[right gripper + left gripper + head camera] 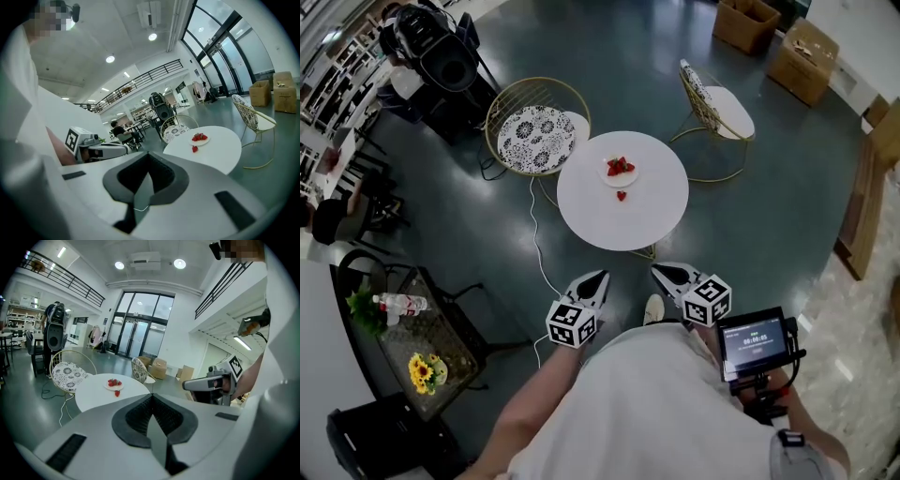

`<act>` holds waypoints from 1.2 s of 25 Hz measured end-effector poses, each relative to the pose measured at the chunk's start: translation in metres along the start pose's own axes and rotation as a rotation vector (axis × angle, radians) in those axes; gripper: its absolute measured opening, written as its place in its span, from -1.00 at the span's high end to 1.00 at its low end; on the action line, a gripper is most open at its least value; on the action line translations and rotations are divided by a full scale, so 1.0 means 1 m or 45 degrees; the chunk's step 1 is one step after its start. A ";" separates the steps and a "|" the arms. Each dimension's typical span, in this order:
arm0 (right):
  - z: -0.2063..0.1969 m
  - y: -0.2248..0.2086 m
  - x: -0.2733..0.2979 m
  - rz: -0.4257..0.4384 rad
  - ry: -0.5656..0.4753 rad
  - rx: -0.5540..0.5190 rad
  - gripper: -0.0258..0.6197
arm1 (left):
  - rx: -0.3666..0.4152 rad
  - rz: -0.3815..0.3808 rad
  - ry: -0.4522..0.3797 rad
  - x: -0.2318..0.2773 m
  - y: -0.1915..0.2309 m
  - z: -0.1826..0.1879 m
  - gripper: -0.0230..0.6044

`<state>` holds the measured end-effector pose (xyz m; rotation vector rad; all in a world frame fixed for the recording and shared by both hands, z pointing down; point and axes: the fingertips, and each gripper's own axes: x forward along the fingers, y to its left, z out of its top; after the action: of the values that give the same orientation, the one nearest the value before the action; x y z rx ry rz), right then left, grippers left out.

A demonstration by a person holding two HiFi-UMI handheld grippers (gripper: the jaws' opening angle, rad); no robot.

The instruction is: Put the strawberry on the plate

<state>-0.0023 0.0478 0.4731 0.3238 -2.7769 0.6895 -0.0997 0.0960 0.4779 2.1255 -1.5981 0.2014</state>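
A round white table (623, 216) stands ahead of me. On it a small white plate (620, 176) holds several strawberries, and one loose strawberry (622, 196) lies on the tabletop just in front of the plate. My left gripper (600, 278) and right gripper (660, 272) hang side by side short of the table's near edge, both shut and empty. The left gripper view shows the plate (114, 386), the loose strawberry (117, 393) and the right gripper (206, 383). In the right gripper view I find the plate (200, 139), the loose strawberry (195, 149) and the left gripper (101, 150).
Two wire chairs flank the table, a patterned one (535, 136) at the far left and another (717, 108) at the far right. A white cable (536, 234) trails on the floor. Cardboard boxes (802, 58) sit far right. A low side table (417, 342) with flowers stands at my left.
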 end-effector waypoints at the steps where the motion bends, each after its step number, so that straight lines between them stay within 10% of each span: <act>1: 0.002 -0.005 0.001 0.006 0.000 0.003 0.90 | -0.002 0.005 0.004 0.005 0.001 0.002 0.90; 9: 0.033 -0.085 0.018 0.066 0.009 0.020 0.90 | -0.009 0.066 0.049 0.081 0.021 0.028 0.90; 30: 0.041 -0.092 0.019 0.058 0.018 0.038 0.90 | -0.056 0.097 0.071 0.085 0.030 0.029 0.90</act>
<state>-0.0030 -0.0542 0.4829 0.2609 -2.7707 0.7418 -0.1064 0.0024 0.4936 2.0104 -1.6377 0.2462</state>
